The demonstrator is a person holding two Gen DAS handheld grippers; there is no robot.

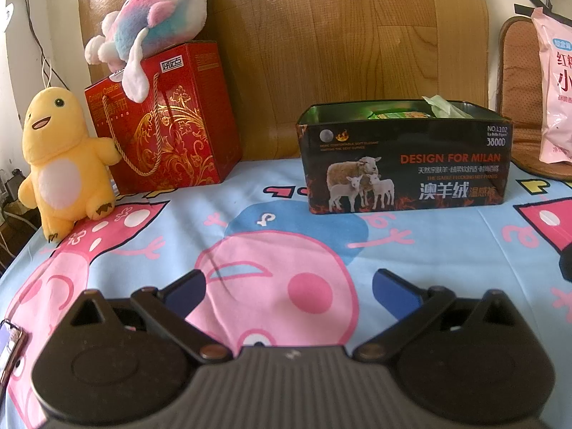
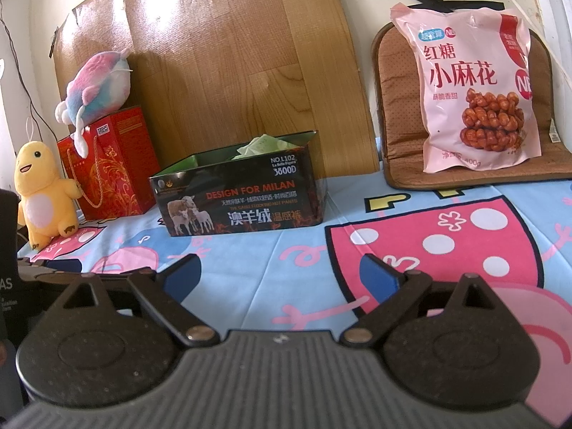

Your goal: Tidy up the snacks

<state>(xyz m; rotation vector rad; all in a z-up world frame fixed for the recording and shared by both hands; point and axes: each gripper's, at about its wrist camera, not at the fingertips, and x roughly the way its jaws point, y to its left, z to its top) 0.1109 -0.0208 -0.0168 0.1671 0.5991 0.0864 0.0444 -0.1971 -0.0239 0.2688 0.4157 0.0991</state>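
A black tin box (image 1: pixel 405 164) with sheep pictures stands open on the cartoon bedsheet; green snack packets (image 1: pixel 404 114) show inside it. It also shows in the right wrist view (image 2: pixel 239 196), with pale green packets (image 2: pixel 259 144) at its top. A pink snack bag (image 2: pixel 475 89) leans upright on a brown cushion (image 2: pixel 393 114) at the right; its edge shows in the left wrist view (image 1: pixel 556 89). My left gripper (image 1: pixel 289 291) is open and empty above the sheet, in front of the tin. My right gripper (image 2: pixel 281 273) is open and empty, right of the tin.
A red gift box (image 1: pixel 161 121) with a pink-blue plush (image 1: pixel 157 18) on top stands at the back left, beside a yellow plush (image 1: pixel 60 161). A wooden headboard (image 1: pixel 339 35) backs the bed. The sheet's left edge (image 1: pixel 21 250) drops off.
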